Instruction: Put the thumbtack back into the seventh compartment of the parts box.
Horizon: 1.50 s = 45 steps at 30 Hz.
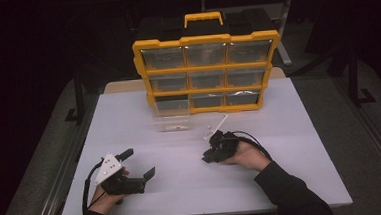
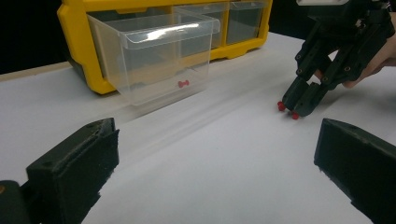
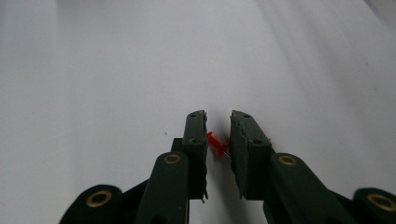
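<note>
My right gripper [image 1: 207, 157] points down at the white table [image 1: 283, 182], right of centre. Its jaws stand narrow with a red push pin [image 3: 216, 144] between them. The pin's head lies against one pad and its tip reaches the other. From the left gripper view, red bits of the pin [image 2: 281, 106] show at the right gripper [image 2: 303, 100] tips on the table. My left gripper [image 1: 140, 163] rests at the front left, wide open and holding nothing. A clear drawer [image 1: 171, 117] stands pulled out on the table with another red push pin [image 2: 183, 84] inside.
A yellow organiser [image 1: 205, 39] with several clear drawers stands upright at the back of the table. Its bottom-left slot is where the pulled-out drawer [image 2: 159, 56] sits in front. White table surface lies between the two grippers.
</note>
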Tool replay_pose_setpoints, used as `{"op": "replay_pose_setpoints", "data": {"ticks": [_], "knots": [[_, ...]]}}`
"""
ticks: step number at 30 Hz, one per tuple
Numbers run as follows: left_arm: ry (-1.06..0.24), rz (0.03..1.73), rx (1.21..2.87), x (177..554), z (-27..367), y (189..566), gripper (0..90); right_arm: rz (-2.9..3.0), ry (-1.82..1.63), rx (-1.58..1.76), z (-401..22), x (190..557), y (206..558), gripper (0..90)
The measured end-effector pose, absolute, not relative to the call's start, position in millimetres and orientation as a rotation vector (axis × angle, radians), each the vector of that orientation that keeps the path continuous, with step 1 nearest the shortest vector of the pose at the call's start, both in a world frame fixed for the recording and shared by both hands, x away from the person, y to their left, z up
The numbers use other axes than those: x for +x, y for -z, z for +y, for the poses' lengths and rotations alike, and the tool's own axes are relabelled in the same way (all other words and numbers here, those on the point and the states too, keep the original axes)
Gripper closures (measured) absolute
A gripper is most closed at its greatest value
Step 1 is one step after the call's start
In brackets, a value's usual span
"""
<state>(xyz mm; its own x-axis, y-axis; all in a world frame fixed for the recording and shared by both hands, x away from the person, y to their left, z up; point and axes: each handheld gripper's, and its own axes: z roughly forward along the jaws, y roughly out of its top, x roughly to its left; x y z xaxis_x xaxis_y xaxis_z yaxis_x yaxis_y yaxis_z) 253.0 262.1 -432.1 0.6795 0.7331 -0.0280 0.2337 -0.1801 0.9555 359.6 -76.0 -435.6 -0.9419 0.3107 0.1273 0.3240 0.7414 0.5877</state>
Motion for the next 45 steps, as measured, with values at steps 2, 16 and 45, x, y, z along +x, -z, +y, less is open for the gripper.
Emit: {"op": "replay_pose_setpoints", "data": {"ticks": [2,16,45], "knots": [[-0.538,0.781,1.737,252.9,262.1,432.0,0.0,-2.914,0.987,-0.528,-76.4,359.2,435.8,76.2],[-0.537,0.782,1.733,252.7,261.9,432.1,0.0,-2.917,0.964,-0.496,-76.7,357.0,437.5,78.6],[-0.540,0.775,1.740,253.4,261.9,432.4,0.0,-2.908,0.991,-0.512,-80.6,357.1,431.9,82.3]]}}
